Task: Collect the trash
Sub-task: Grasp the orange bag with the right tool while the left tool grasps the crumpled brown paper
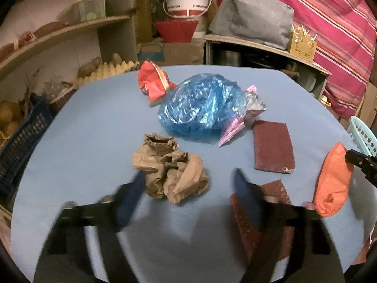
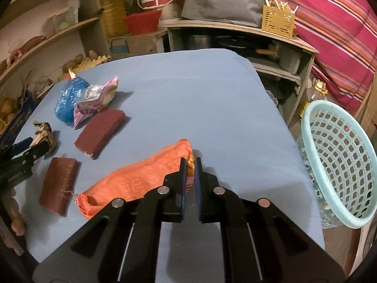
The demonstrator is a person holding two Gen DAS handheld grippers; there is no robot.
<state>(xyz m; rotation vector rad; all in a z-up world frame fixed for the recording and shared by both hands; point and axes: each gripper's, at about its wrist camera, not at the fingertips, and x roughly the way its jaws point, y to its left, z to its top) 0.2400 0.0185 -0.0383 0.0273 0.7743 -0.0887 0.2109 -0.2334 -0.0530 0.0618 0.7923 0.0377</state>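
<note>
Left wrist view: left gripper low over blue table cover, jaws apart and blurred, left finger touching edge of crumpled brown paper, right finger well clear of it, so paper between jaws but not clamped. Dark red scouring pad partly hidden behind right finger; second dark red pad flat farther out. Blue plastic bag beyond paper, pink foil wrapper tucked against its right side, red wrapper behind its left side. Orange bag at right, tip of right gripper on its upper end. Turquoise basket at right edge of view. Right wrist view: right gripper clamped on upper end of orange bag, jaws nearly together with thin material pinched between; rest of bag slanting down to left, whether touching table cover or lifted off cannot be told. Two dark red pads left of bag, blue plastic bag and pink foil wrapper farther back. Brown paper beside left gripper at left edge. Turquoise basket beside table at right, off its edge and tilted.
</note>
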